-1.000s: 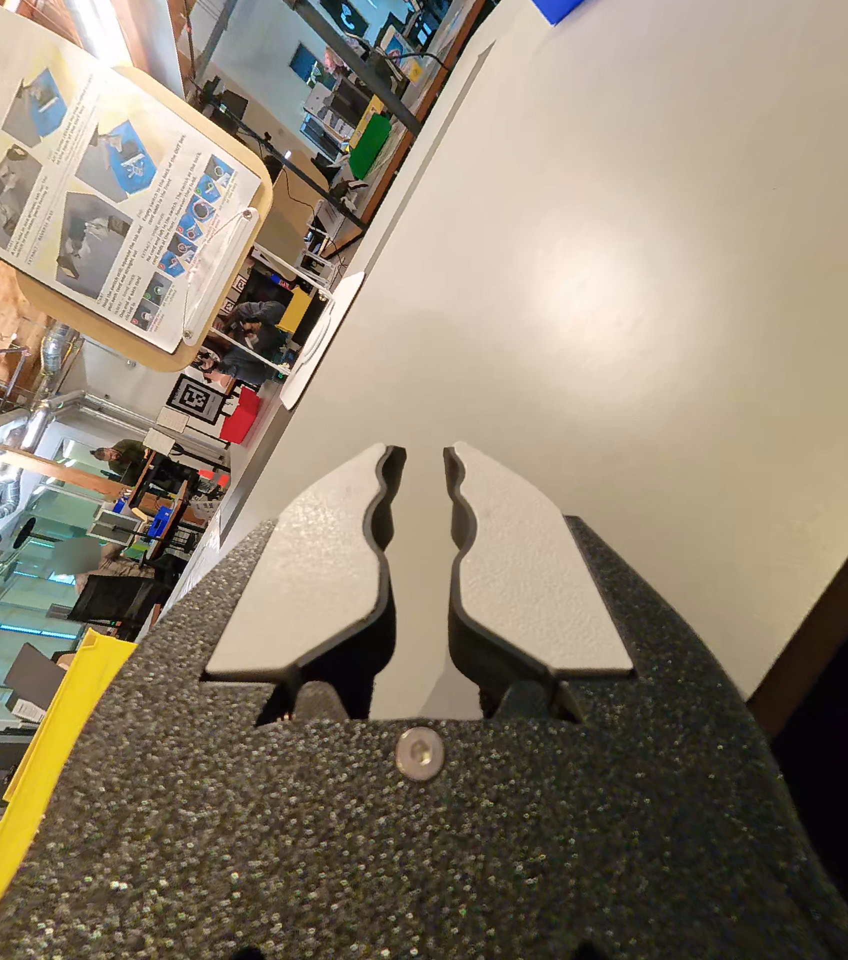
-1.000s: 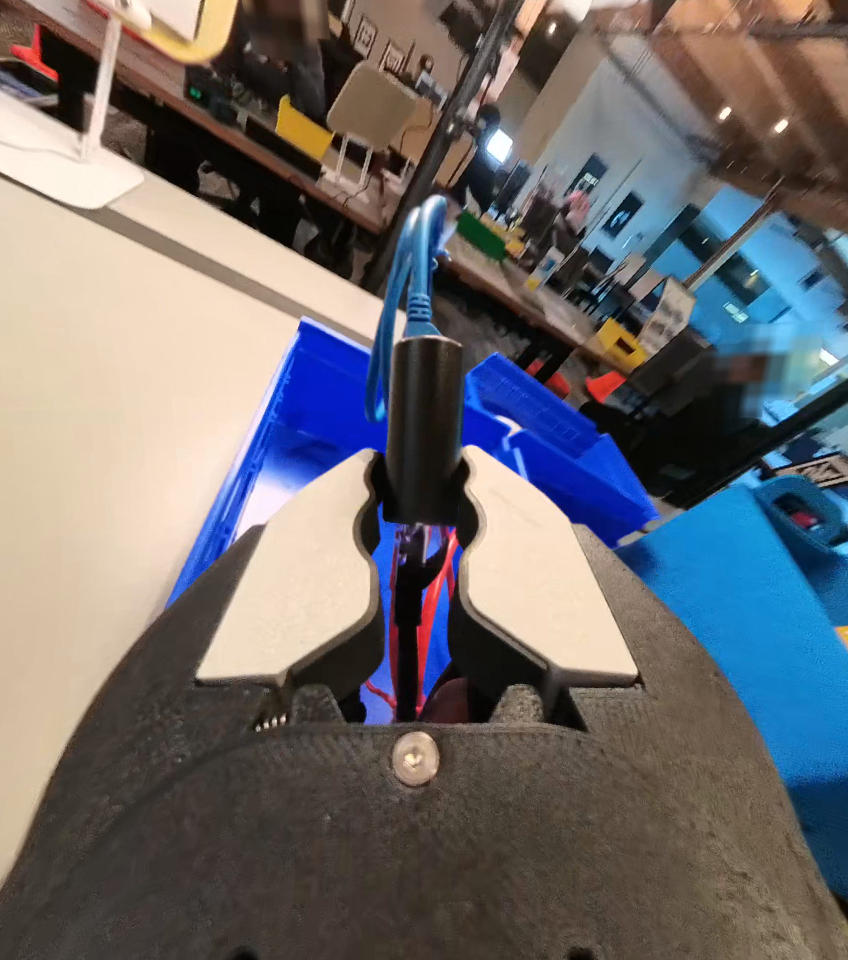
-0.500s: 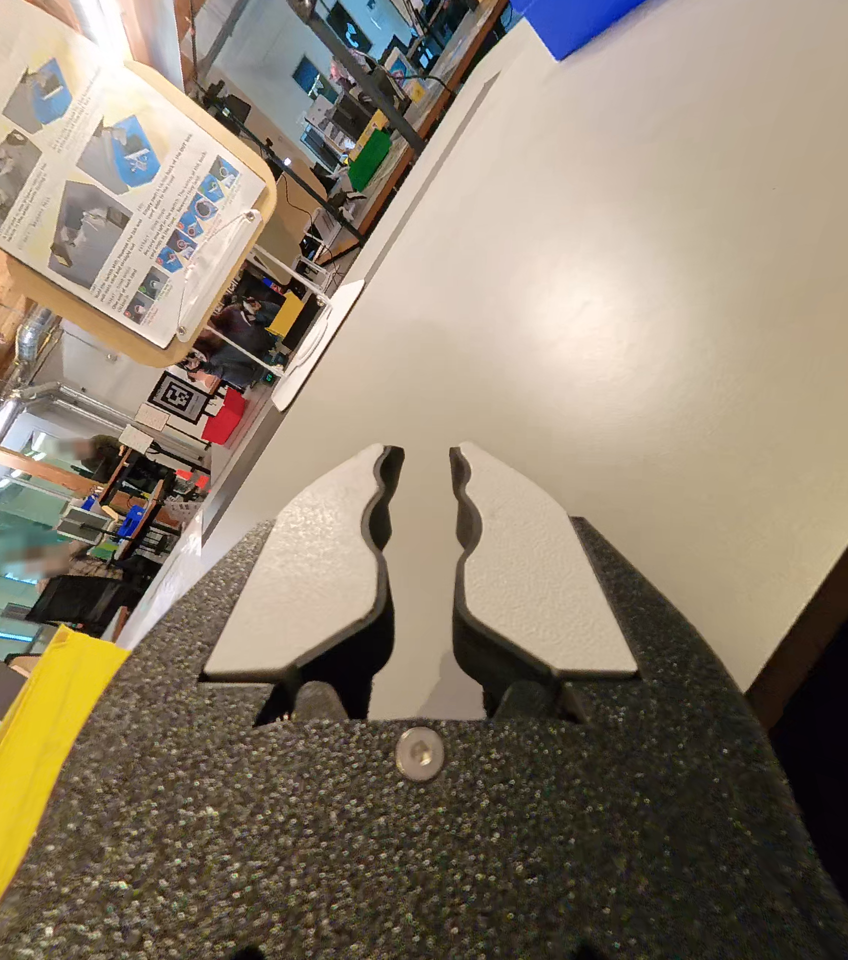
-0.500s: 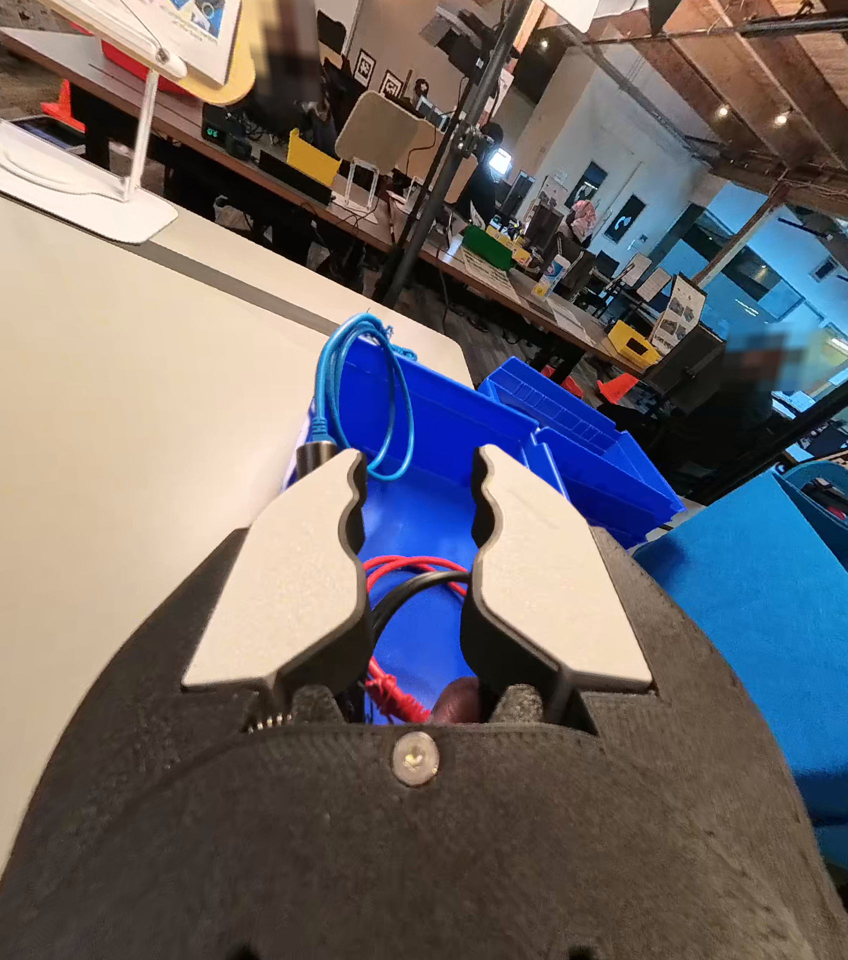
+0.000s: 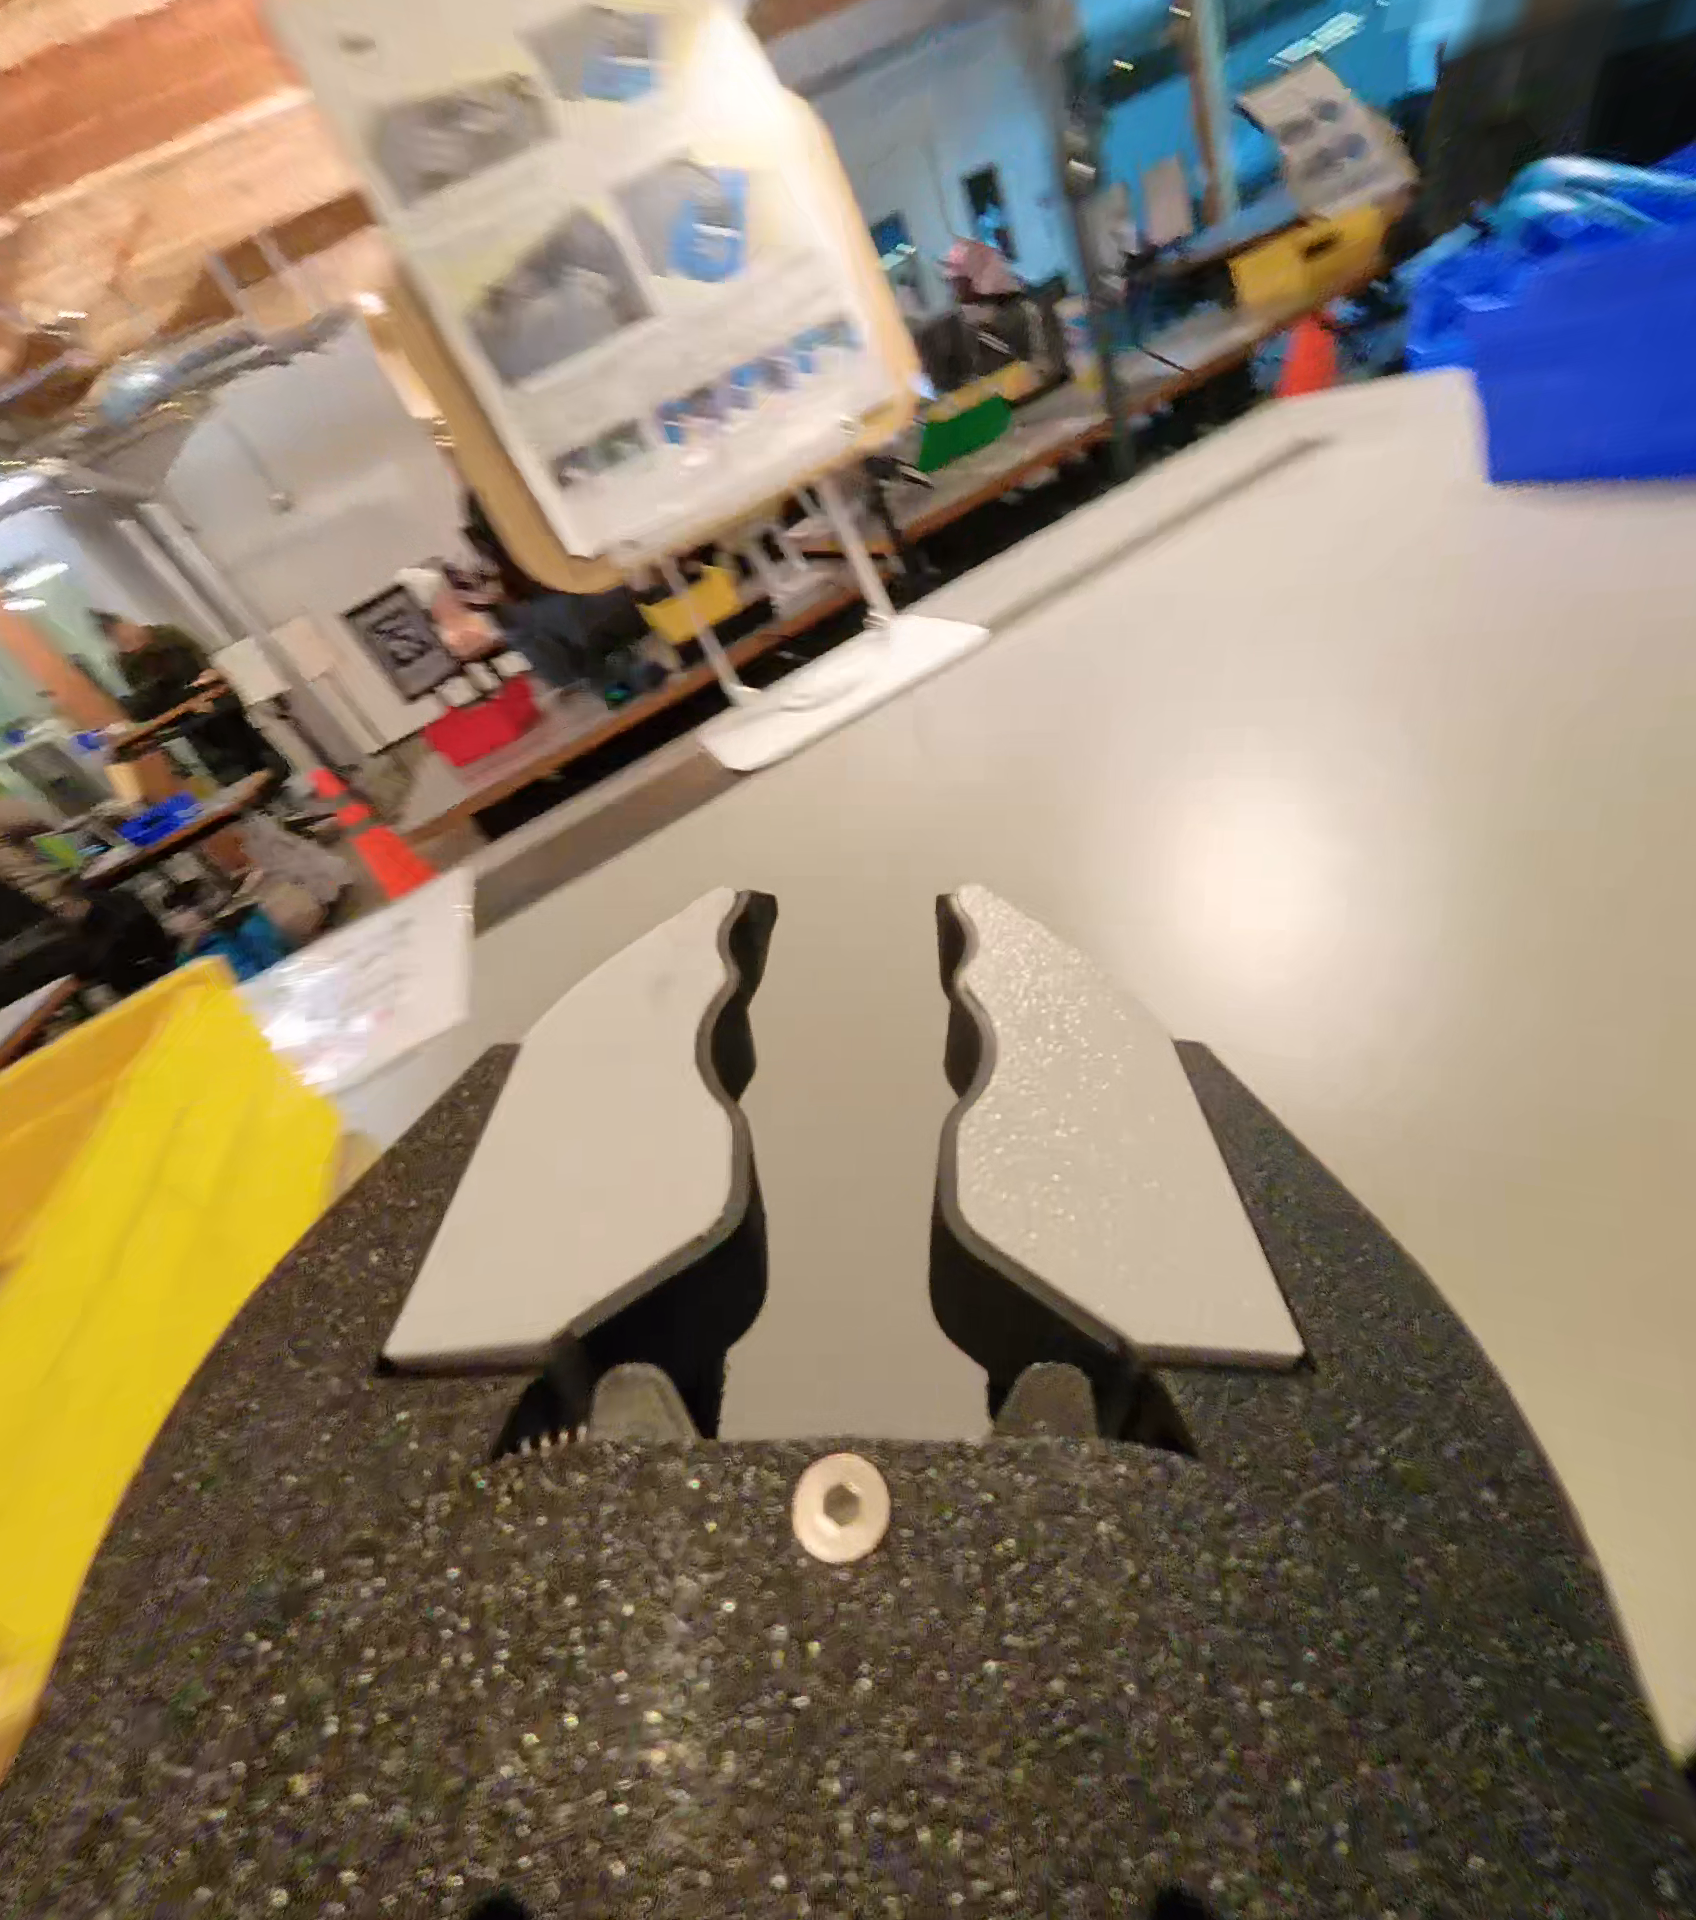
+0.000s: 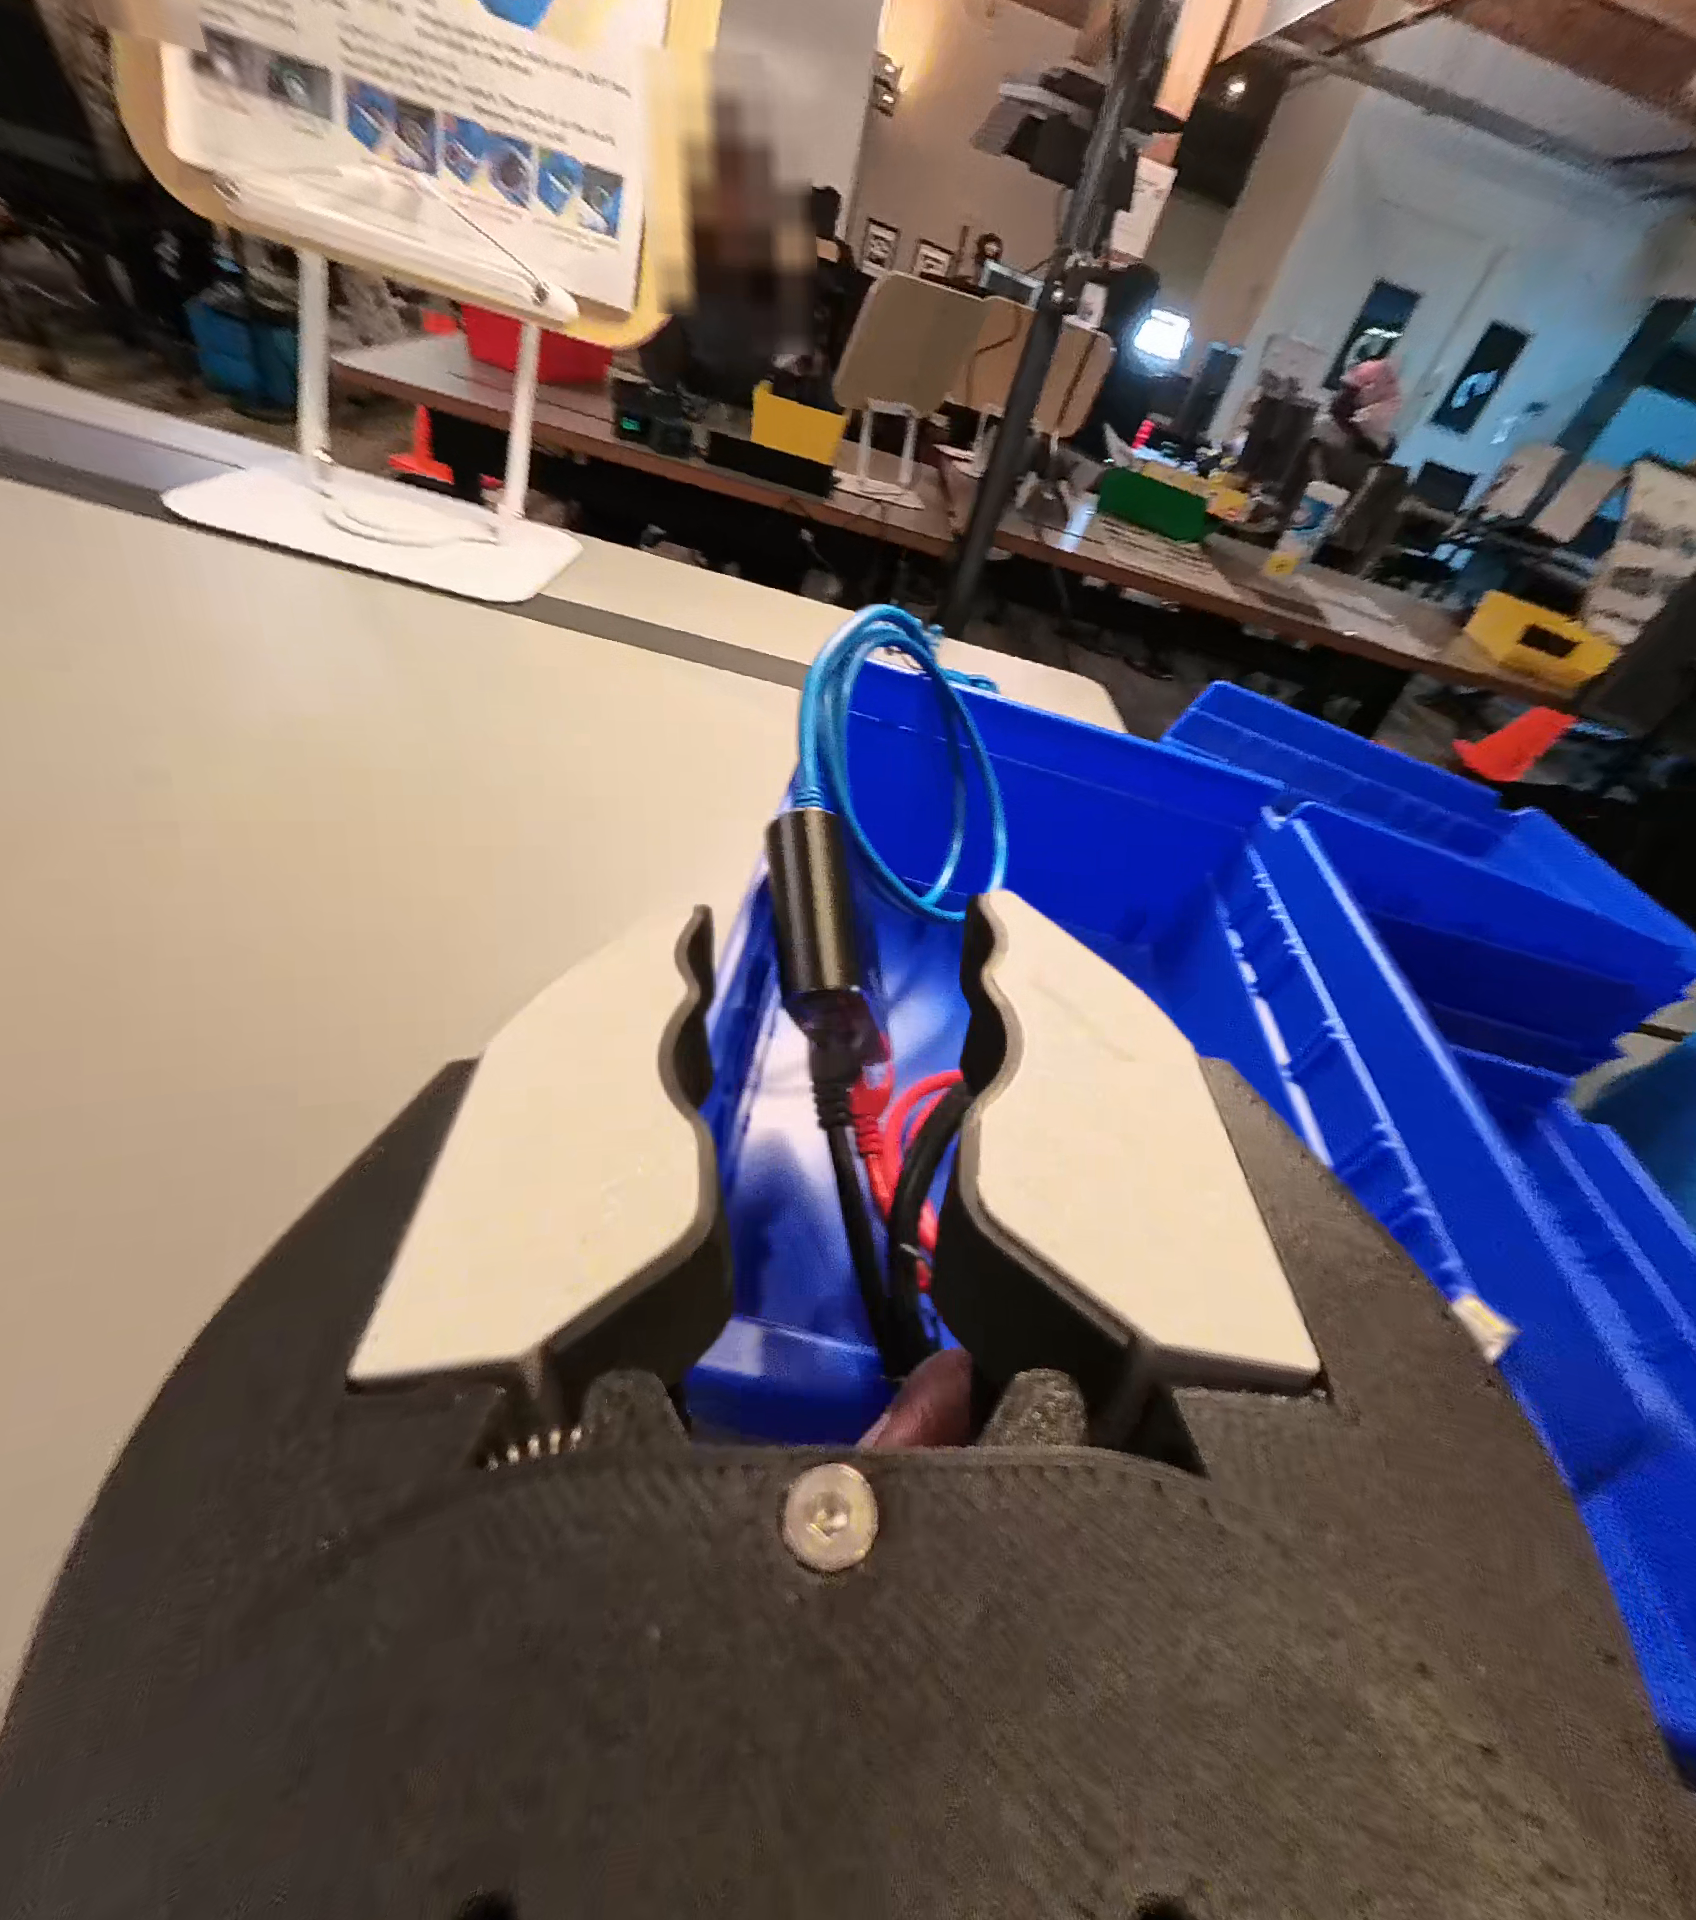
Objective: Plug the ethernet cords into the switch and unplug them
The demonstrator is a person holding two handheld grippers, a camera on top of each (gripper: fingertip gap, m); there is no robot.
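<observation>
My right gripper (image 6: 839, 925) is open over a blue bin (image 6: 1083, 790) at the table's right end. Between its fingers, untouched, a black cylindrical connector (image 6: 811, 904) leans in the bin. A looped light-blue cord (image 6: 995, 810) runs from its top and a black cord (image 6: 849, 1174) from its bottom. A red cord (image 6: 911, 1101) lies under them. A fingertip (image 6: 917, 1403) shows at the gripper's base. My left gripper (image 5: 854, 914) is open and empty, low over the bare table (image 5: 1343, 935). No switch is in view.
A yellow bin (image 5: 96, 1195) stands close at the left gripper's left, with a white sheet (image 5: 366, 987) behind it. A sign on a white stand (image 6: 376, 520) sits at the table's far edge. More blue bins (image 6: 1446, 935) stand right of the cord bin. Some 50 cm of space lies between my two pairs of fingers.
My right gripper opened and let go of the black connector, which now rests in the blue bin. My left gripper swung level and opened wider; the yellow bin came closer.
</observation>
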